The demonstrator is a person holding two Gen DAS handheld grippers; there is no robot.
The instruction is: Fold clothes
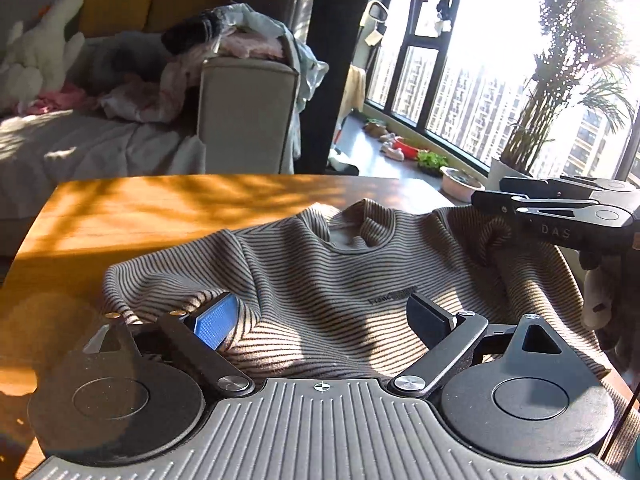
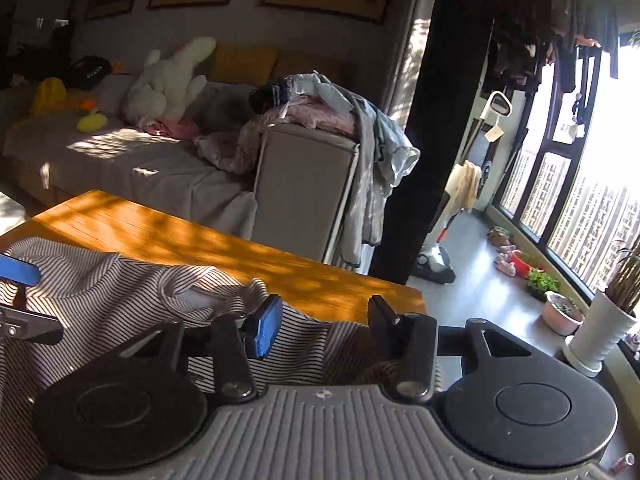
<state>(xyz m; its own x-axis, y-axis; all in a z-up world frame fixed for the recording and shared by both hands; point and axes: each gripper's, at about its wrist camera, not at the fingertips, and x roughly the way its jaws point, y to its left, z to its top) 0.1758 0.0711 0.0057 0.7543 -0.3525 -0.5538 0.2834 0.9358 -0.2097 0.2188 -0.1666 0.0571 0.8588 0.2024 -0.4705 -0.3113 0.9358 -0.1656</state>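
Striped knit fabric, grey-brown with thin dark lines, identifies the sweater (image 1: 320,272), which lies spread on the orange wooden tabletop (image 1: 160,208) with its round collar toward the far edge and a small dark printed label on the chest. Left to right in the left wrist view: bare sunlit wood; the sweater's left shoulder; the left gripper (image 1: 324,320), its jaws spread wide above the chest area, one blue pad (image 1: 216,326) and one black pad visible, with cloth beneath the gap but none pinched between them; then the raised right shoulder of the garment, where the fabric stands in a fold; then the right gripper (image 1: 496,200), seen side-on just beyond that fold. In the right wrist view, the right gripper (image 2: 322,322) has its jaws partly spread, standing over the rumpled shoulder cloth; the blue pad is at or near the fold, and whether it touches cannot be told. Beyond the tabletop stand a sofa (image 2: 120,160) carrying a white plush toy (image 2: 168,80) and piled clothes (image 2: 312,108); at the far right, a window (image 2: 580,200) and potted plants (image 2: 612,300).
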